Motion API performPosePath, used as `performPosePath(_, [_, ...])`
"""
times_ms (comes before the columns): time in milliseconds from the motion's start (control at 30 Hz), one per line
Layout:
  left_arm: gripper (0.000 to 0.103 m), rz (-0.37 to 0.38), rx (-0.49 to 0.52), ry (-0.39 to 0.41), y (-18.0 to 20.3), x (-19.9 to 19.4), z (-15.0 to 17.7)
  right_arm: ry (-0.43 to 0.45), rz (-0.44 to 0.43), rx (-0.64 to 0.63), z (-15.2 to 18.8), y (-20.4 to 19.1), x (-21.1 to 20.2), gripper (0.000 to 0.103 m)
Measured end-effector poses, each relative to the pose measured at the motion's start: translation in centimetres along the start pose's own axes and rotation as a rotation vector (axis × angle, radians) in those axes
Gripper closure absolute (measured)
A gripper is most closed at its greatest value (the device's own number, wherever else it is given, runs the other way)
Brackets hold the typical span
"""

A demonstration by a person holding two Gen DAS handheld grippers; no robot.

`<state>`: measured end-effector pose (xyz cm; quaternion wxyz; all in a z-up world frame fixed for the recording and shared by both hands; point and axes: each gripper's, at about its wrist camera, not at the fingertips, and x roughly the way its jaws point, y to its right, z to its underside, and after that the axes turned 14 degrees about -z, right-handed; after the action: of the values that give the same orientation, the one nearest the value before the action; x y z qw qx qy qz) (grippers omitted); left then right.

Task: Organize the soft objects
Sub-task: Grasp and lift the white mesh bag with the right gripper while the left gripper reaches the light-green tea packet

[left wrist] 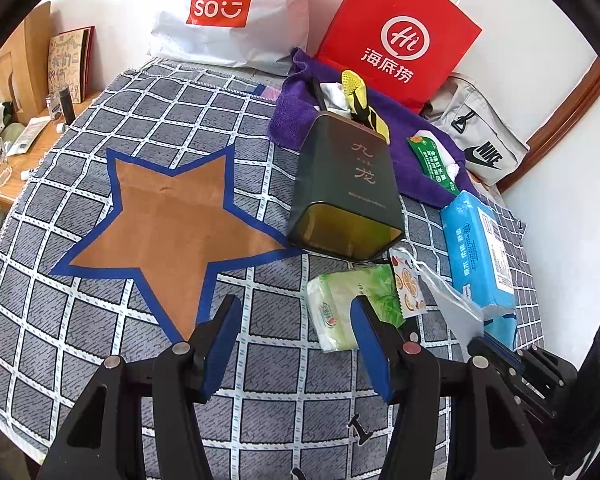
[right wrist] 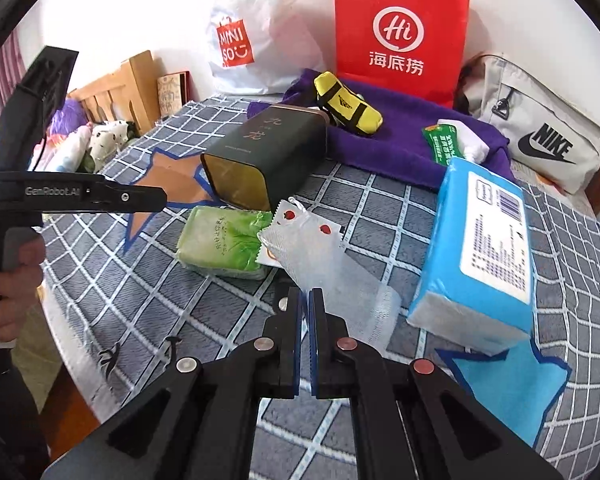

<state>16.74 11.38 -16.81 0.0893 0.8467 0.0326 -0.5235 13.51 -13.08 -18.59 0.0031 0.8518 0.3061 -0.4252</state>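
On the checked cloth point(left wrist: 100, 344): one dark green tin point(left wrist: 346, 188) lying on its side with gold characters, one green tissue pack point(right wrist: 224, 242), one blue tissue pack point(right wrist: 480, 240) with a barcode label, one yellow pouch point(right wrist: 346, 104) and one green sachet point(right wrist: 440, 142) on one purple towel point(right wrist: 400, 148). Behind stand three bags: white "MINISO" point(left wrist: 228, 4), red "Hi" point(left wrist: 400, 36), grey "NIKE" point(right wrist: 540, 128). Right hand-held gripper point(right wrist: 308, 296) clamped together on a clear mesh bag point(right wrist: 328, 264) beside the green pack; left hand-held gripper point(left wrist: 296, 316) apart, holding nothing.
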Motion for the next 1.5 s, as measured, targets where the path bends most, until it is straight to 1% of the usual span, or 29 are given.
performPosePath(167, [0.048,0.000,0.020,0.010,0.8,-0.7,0.4,0.000,-0.013,-0.023,1.4,0.2,-2.1,0.100])
performPosePath(467, [0.048,-0.001,0.077,0.008,3.0,-0.9,1.5,-0.001,0.015,0.042,5.1,2.9,-5.0,0.100])
performPosePath(567, [0.048,-0.003,0.092,0.000,3.7,-0.6,1.8,-0.015,0.026,0.058,6.2,3.6,-5.4,0.099])
performPosePath(667, [0.048,-0.008,0.108,-0.012,4.4,-0.1,2.1,-0.023,0.017,0.073,7.0,4.0,-5.4,0.097])
performPosePath(700, [0.048,-0.011,0.115,-0.016,4.7,0.1,2.2,-0.022,0.014,0.075,7.1,4.1,-5.4,0.095])
performPosePath(767, [0.043,-0.014,0.124,-0.016,5.0,0.3,2.3,-0.020,-0.002,0.079,7.4,4.2,-5.4,0.081])
performPosePath(833, [0.038,-0.015,0.138,-0.014,5.4,0.6,2.4,-0.007,-0.002,0.077,7.5,4.2,-5.4,0.046])
performPosePath(900, [0.033,-0.021,0.157,-0.018,5.8,0.9,2.6,0.018,0.013,0.070,7.6,4.1,-5.5,0.032])
performPosePath(967, [0.032,-0.022,0.171,-0.017,6.3,1.3,2.7,0.037,0.012,0.073,7.5,4.3,-5.6,0.029])
performPosePath(1000, [0.031,-0.022,0.174,-0.017,6.4,1.4,2.7,0.043,0.009,0.088,7.5,4.5,-5.5,0.023])
performPosePath(1033, [0.030,-0.021,0.178,-0.020,6.7,1.7,2.7,0.049,0.006,0.102,7.4,4.8,-5.4,0.020])
performPosePath(1133, [0.029,-0.021,0.193,-0.032,7.4,2.4,2.8,0.059,0.005,0.153,7.2,5.6,-4.6,0.018])
performPosePath(1167, [0.026,-0.033,0.204,-0.037,7.8,2.8,2.8,0.060,0.001,0.179,7.2,5.9,-4.2,0.018])
performPosePath(1233, [0.026,-0.056,0.220,-0.035,8.4,3.2,2.9,0.055,-0.015,0.213,7.1,6.3,-3.3,0.015])
performPosePath(1367, [0.023,-0.086,0.234,-0.033,9.1,4.0,2.7,0.044,-0.032,0.229,7.1,6.0,-1.8,0.014])
performPosePath(1433, [0.022,-0.100,0.236,-0.039,9.3,4.4,2.6,0.038,-0.025,0.235,7.1,5.8,-1.0,0.011])
performPosePath(1500, [0.021,-0.114,0.234,-0.041,9.5,4.9,2.5,0.030,-0.032,0.244,7.1,5.7,-0.4,0.010])
